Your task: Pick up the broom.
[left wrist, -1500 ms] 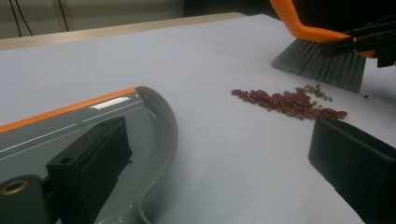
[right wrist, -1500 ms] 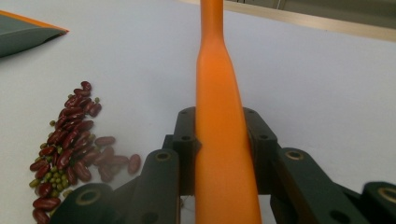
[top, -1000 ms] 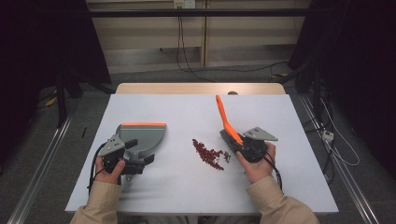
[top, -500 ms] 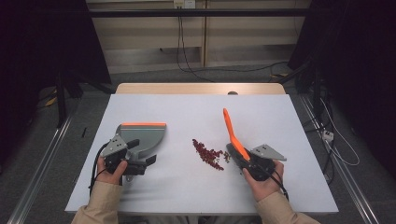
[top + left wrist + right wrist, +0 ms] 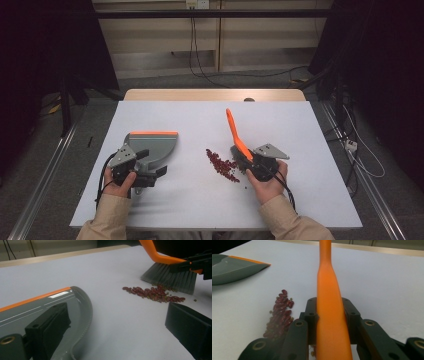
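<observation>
A small pile of red beans (image 5: 222, 165) (image 5: 153, 293) (image 5: 280, 312) lies on the white table (image 5: 190, 117). My right gripper (image 5: 247, 160) (image 5: 329, 305) is shut on the orange handle of a brush (image 5: 234, 131) (image 5: 328, 285). The brush's grey bristles (image 5: 170, 278) touch the table at the pile's right edge. A grey dustpan (image 5: 152, 145) (image 5: 37, 306) (image 5: 232, 268) with an orange lip lies left of the beans. My left gripper (image 5: 149, 172) (image 5: 115, 322) is open wide, one jaw over the pan's rear and bare table between the jaws.
A few stray beans (image 5: 245, 186) lie near the right hand. A wooden strip (image 5: 215, 94) runs along the table's far edge. Cables (image 5: 350, 150) trail on the floor to the right, and metal rails (image 5: 45, 180) flank the table.
The right gripper has brought the brush down and nearer the person, setting its bristles beside the beans. The left gripper and dustpan have stayed put.
</observation>
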`<state>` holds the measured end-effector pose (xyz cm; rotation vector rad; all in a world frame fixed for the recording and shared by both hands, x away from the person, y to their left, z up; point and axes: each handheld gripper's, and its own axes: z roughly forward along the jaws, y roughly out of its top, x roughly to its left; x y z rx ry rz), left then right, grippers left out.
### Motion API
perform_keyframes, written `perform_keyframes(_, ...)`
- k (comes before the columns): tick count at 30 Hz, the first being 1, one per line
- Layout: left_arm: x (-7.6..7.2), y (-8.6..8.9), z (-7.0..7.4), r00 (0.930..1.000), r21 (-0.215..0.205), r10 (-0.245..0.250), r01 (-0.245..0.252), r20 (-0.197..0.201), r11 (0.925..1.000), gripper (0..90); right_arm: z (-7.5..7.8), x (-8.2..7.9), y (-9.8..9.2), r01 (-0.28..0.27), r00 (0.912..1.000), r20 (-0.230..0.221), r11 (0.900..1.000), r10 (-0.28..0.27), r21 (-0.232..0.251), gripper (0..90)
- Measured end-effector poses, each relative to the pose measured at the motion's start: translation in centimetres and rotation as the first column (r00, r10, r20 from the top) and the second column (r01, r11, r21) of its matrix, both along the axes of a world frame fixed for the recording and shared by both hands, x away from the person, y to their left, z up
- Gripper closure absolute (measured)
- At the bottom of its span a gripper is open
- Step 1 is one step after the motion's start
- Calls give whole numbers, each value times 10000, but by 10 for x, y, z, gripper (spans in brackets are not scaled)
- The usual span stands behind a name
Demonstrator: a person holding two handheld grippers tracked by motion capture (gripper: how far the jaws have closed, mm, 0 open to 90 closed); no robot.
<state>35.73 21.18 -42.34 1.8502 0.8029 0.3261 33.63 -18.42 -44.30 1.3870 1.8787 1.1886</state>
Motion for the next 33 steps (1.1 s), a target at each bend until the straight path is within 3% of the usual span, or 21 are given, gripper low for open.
perform_keyframes(4, 0, 1, 0, 10000, 5, 13, -13, -6, 10000, 52, 1, 4, 0, -135, 9999, -23, 9999, 135, 42, 713)
perform_keyframes(11, 1, 2, 0, 10000, -22, 31, -31, 1, 10000, 52, 16, 11, -17, 151, 9990, 421, 9998, -157, 156, 713)
perform_keyframes(15, 1, 2, 0, 10000, -40, 50, -50, -5, 10000, 52, 11, 14, -27, 313, 9993, 210, 9994, -310, -171, 713)
perform_keyframes(19, 1, 2, 0, 10000, -64, 52, -51, 24, 10000, 52, 4, 16, -28, 108, 9997, -207, 9991, -116, -411, 711)
perform_keyframes(22, 1, 2, 0, 10000, -41, 58, -58, 8, 10000, 52, 7, 15, -26, 12, 9995, -321, 9980, -33, -636, 700)
perform_keyframes(25, 0, 2, 1, 10000, -28, 40, -40, 22, 10000, 52, 11, 16, -26, -83, 9978, -661, 9982, 43, -591, 626)
perform_keyframes(29, 0, 2, 1, 10000, -36, 40, -40, 26, 10000, 52, 20, 19, -26, -258, 9960, -869, 9975, 200, -659, 620)
perform_keyframes(33, 0, 2, 1, 10000, -8, 44, -44, 23, 10000, 52, 27, 27, -24, -454, 9896, -1402, 9946, 321, -931, 646)
